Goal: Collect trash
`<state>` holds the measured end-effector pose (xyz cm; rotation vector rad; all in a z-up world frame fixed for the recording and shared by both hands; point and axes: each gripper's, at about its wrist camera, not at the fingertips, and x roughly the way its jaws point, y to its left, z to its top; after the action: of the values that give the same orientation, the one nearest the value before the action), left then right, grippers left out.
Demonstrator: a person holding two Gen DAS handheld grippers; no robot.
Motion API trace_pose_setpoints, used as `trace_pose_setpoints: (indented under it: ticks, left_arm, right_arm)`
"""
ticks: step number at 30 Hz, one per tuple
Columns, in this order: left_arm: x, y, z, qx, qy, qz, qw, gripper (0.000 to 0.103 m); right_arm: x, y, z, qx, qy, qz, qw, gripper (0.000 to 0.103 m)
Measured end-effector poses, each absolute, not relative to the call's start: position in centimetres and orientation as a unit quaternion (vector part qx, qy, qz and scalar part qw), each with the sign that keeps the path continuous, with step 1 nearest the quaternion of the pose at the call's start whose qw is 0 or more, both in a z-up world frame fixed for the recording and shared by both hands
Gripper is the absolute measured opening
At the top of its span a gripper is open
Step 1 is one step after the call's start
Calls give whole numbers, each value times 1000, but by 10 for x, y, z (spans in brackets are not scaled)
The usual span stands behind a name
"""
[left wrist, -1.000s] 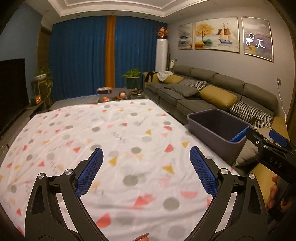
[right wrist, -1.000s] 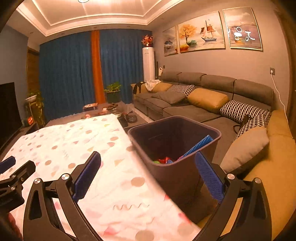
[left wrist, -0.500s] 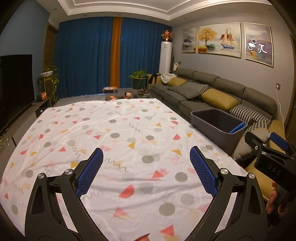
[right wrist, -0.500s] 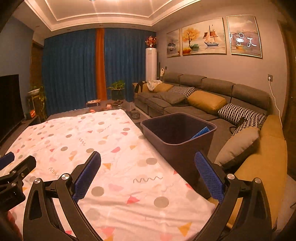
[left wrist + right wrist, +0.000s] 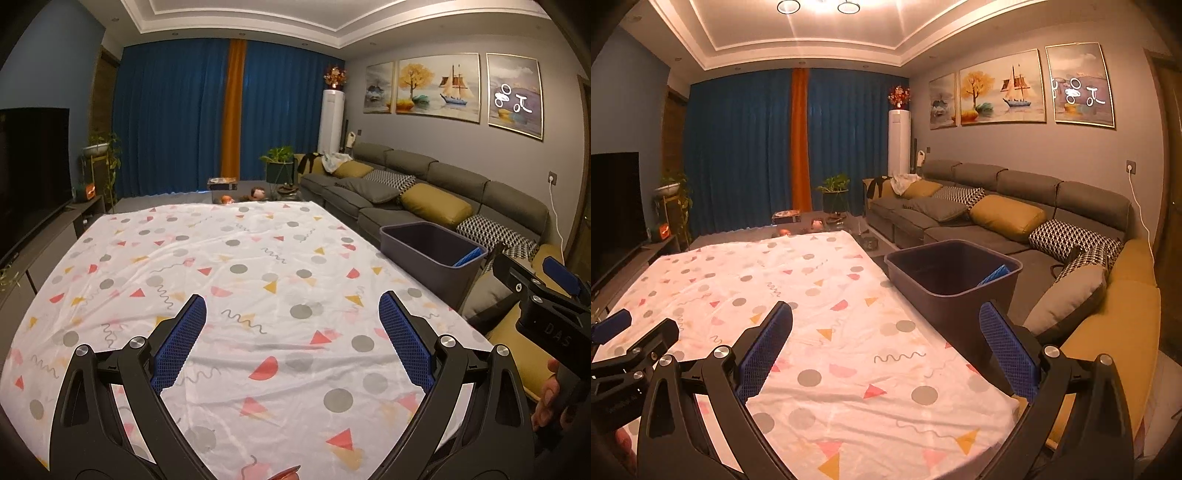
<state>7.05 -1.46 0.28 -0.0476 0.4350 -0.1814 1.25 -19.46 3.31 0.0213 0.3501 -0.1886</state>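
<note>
A dark grey bin (image 5: 432,251) (image 5: 955,280) stands at the right edge of the table, between it and the sofa. A blue flat piece (image 5: 993,275) leans inside the bin against its right wall. The table carries a white cloth (image 5: 240,273) (image 5: 820,295) printed with dots and triangles, and I see no loose trash on it. My left gripper (image 5: 291,332) hovers open over the near part of the cloth, nothing between its fingers. My right gripper (image 5: 886,339) is open too, above the cloth's near right corner, short of the bin.
A long grey sofa (image 5: 997,206) with yellow and patterned cushions runs along the right wall. A TV (image 5: 33,162) on a low cabinet lines the left. Beyond the table's far edge are a low table with small items (image 5: 255,192), a potted plant (image 5: 280,166) and blue curtains.
Both grippers have pulled back and risen away from the bin, so more of the cloth shows and the bin looks smaller. Both stay open.
</note>
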Motion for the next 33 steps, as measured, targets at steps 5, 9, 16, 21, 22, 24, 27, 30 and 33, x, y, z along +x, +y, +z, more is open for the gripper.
trace_pose_setpoints:
  ticks: [5, 9, 16, 21, 22, 24, 27, 30, 33]
  left_arm:
    - [68, -14, 6, -26, 213, -90, 973, 93]
    - [67, -14, 7, -26, 212, -90, 973, 93]
    - [66, -15, 8, -25, 210, -91, 973, 93]
    - [66, -16, 9, -25, 210, -92, 973, 93]
    - [65, -16, 9, -24, 209, -92, 973, 93]
    - [66, -16, 9, -24, 209, -92, 973, 93]
    - [66, -17, 10, -25, 208, -92, 973, 93]
    - [65, -17, 10, -26, 208, -92, 973, 93]
    - [65, -17, 10, -25, 208, -92, 973, 93]
  right_arm:
    - [10, -193, 34, 10, 170, -94, 981, 97]
    - [10, -193, 34, 11, 170, -94, 981, 97]
    - [9, -195, 36, 13, 166, -96, 981, 97]
    - [8, -196, 36, 15, 166, -97, 981, 97]
    - [8, -197, 36, 15, 165, -97, 981, 97]
    - [7, -197, 36, 16, 164, -98, 981, 97]
    - [7, -197, 37, 15, 163, -99, 982, 97]
    - [6, -197, 37, 15, 163, -99, 982, 97]
    - [5, -197, 37, 16, 162, -99, 982, 97]
